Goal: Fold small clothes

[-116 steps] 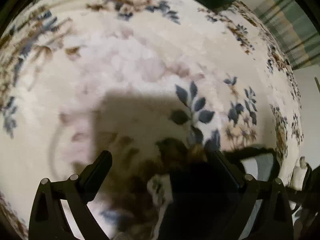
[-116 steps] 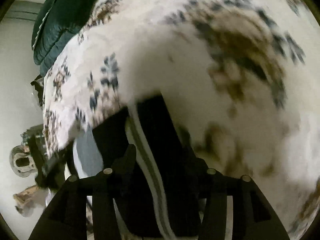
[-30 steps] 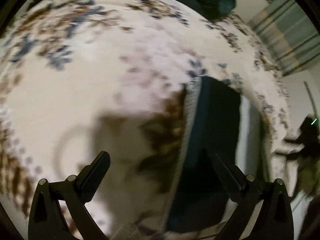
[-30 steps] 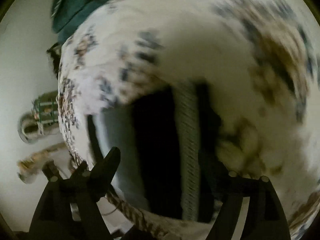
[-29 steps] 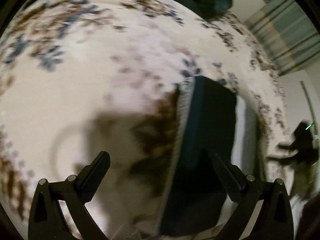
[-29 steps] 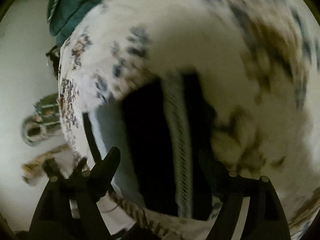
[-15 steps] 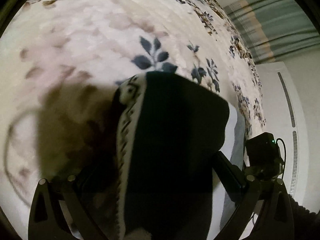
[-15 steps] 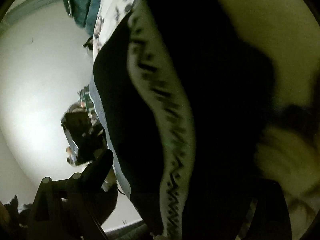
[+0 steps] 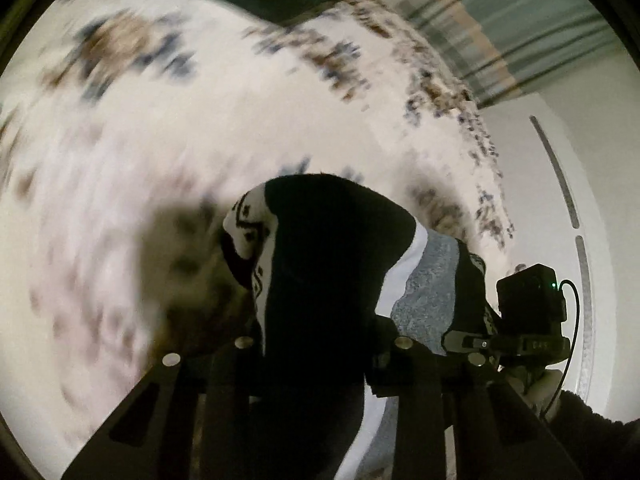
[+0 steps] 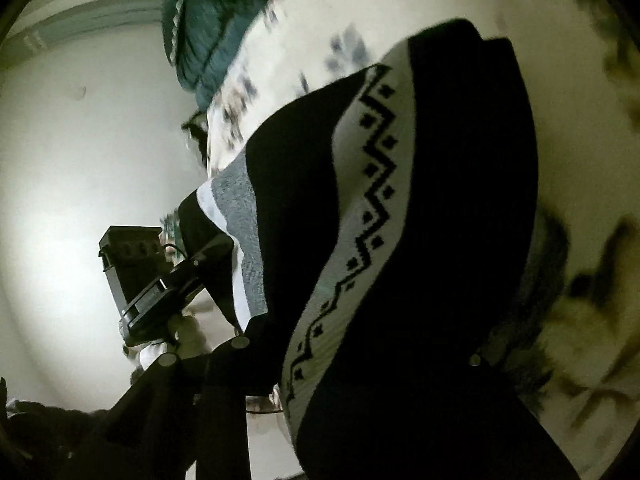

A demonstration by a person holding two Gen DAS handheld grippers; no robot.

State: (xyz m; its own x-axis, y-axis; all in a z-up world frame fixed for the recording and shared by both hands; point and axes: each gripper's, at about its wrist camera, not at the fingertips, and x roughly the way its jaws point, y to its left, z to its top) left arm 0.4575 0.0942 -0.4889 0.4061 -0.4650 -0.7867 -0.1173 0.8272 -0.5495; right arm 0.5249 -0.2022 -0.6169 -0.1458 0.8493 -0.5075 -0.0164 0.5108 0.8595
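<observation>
Both tongs had just been closing on the same garment (image 9: 320, 264), a black knit with a white zigzag band, a white stripe and a grey panel, held up above the floral bed (image 9: 200, 128). The left tongs (image 9: 316, 364) were clenched on its black part at 6 o'clock of the left view, the cloth rising toward 12. The right tongs (image 10: 360, 364) gripped it low in the right view, cloth covering one finger. A teal cushion (image 10: 208, 36) lay at 11 o'clock there. The other tool showed at 9 o'clock.
</observation>
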